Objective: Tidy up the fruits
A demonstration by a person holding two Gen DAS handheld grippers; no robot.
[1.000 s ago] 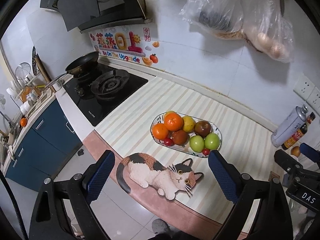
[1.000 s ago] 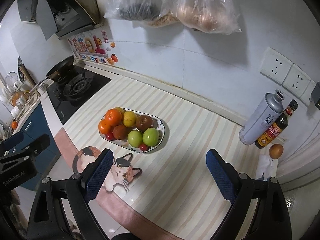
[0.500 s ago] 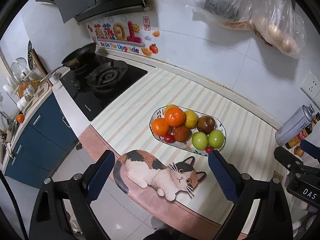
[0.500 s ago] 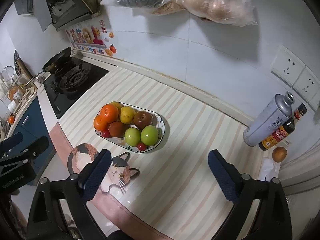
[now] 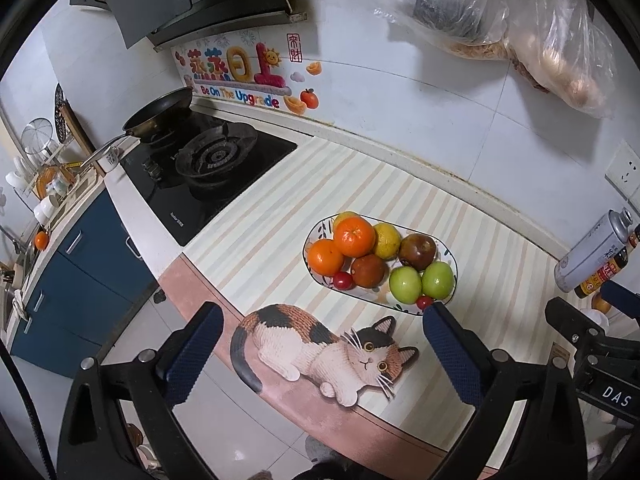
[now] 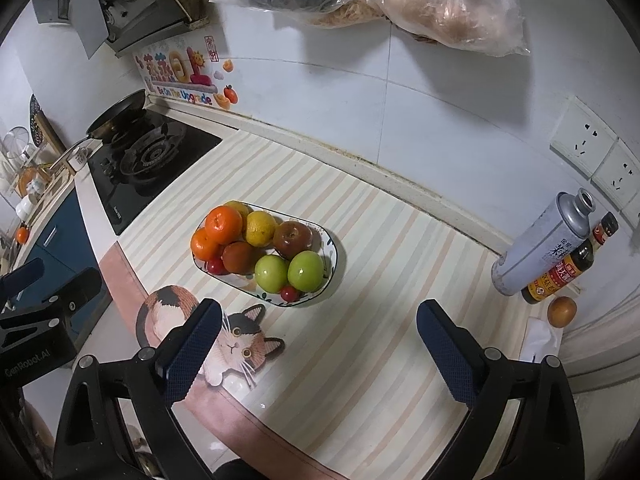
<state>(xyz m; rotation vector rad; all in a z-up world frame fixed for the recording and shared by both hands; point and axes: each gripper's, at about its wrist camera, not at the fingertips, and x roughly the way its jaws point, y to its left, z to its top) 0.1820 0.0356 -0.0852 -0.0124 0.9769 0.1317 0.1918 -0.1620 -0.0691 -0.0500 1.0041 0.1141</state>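
Note:
An oval patterned plate on the striped counter holds two oranges, a yellow citrus, two dark red-brown fruits, two green apples and two cherry tomatoes. My left gripper hovers above the counter's front edge, just short of the plate; its jaws are opening with nothing between them. My right gripper hangs open and empty, a little to the right of the plate's near end. Neither touches the fruit.
A cat-print mat lies at the counter's front edge. A gas stove with a frying pan sits left. A grey canister, a sauce bottle and a small brown round thing stand right. Plastic bags hang on the wall.
Both grippers have crept slightly down and towards the counter. The left fingers stand a touch wider apart. The plate and fruit have not moved.

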